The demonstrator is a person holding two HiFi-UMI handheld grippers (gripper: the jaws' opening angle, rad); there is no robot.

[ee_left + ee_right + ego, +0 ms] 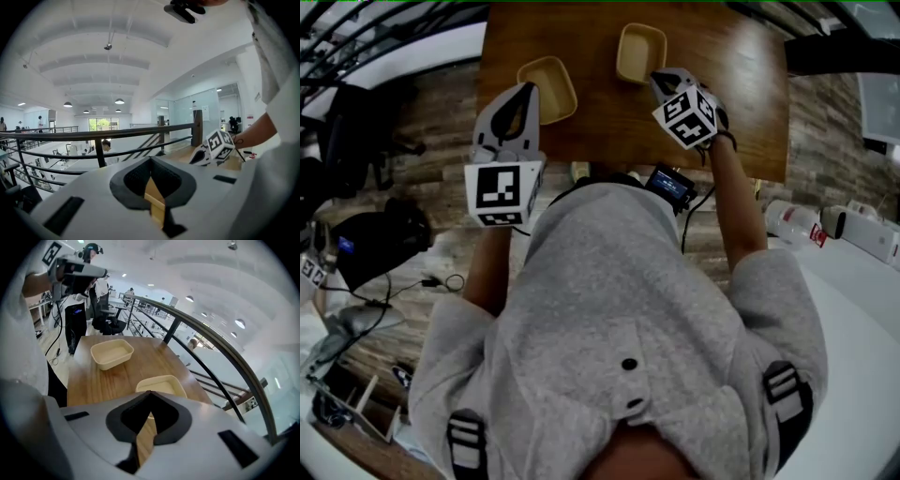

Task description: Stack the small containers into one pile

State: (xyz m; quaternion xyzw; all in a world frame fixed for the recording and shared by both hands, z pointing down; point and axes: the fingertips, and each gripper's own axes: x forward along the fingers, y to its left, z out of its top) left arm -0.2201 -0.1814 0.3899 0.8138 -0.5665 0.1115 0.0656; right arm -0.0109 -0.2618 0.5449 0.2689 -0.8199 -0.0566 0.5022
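Two empty containers apart, left container (pixel 555 84), right container (pixel 639 49); left hand-held gripper (pixel 527 88) and right hand-held gripper (pixel 659 78) closed on nothing.

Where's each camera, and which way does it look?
Head view: on the person's head, steeply down at table, left container, right container; sweater, left gripper, right gripper show.
Left gripper view: on left gripper, level over a railing; shut jaws, right gripper show.
Right gripper view: on right gripper, down at table; shut jaws show.
Shared: head and right gripper views see both containers.
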